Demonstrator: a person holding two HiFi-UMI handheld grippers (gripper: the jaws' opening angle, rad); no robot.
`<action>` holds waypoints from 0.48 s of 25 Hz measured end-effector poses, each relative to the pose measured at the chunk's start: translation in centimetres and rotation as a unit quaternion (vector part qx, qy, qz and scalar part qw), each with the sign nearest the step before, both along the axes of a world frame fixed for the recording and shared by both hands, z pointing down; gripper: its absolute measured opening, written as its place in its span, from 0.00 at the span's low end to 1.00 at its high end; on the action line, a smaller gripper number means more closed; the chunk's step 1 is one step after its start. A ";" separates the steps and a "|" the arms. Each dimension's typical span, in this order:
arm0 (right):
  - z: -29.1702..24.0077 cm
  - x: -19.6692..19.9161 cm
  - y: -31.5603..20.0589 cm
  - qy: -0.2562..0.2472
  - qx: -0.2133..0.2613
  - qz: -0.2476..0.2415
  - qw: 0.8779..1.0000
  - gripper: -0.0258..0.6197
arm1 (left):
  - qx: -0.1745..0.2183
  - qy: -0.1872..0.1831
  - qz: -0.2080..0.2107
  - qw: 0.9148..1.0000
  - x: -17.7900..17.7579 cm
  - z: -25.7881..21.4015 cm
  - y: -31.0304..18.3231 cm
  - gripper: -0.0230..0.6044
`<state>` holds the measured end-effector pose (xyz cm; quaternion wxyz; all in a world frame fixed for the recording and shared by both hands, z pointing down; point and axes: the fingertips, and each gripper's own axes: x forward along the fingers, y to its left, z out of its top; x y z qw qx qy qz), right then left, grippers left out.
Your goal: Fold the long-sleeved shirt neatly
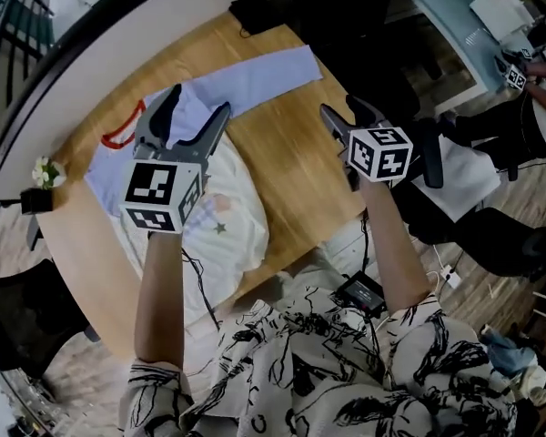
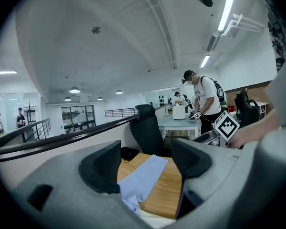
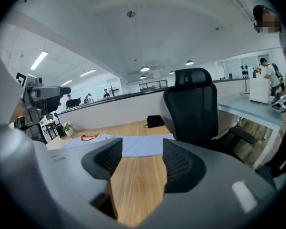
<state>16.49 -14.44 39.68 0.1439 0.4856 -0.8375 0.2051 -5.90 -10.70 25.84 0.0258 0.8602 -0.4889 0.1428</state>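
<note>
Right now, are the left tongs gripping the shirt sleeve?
No, the left tongs stand open and empty; the shirt sleeve lies on the table beyond them.

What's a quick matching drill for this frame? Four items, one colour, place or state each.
Items:
1. shirt sleeve
2. shirt collar
3. potted flowers
4. left tongs

Descriptions:
A. red trim
B. open, nothing held
C. light blue, stretched out across the wood
D. at the table edge, head view's left

Pairs: 1-C, 2-A, 3-D, 4-B
</note>
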 end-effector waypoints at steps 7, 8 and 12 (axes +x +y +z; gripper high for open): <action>8.1 3.1 -6.7 -0.016 -0.092 -0.007 0.996 0.47 | -0.054 -0.031 0.105 0.993 11.9 7.4 -11.2 0.57; 9.0 3.2 -7.6 -0.007 -0.092 -0.016 0.996 0.47 | -0.064 -0.048 0.115 0.990 13.0 9.0 -12.6 0.58; 12.2 2.7 -10.4 0.029 -0.093 -0.048 0.994 0.46 | -0.116 -0.082 0.133 0.981 15.9 15.0 -17.1 0.58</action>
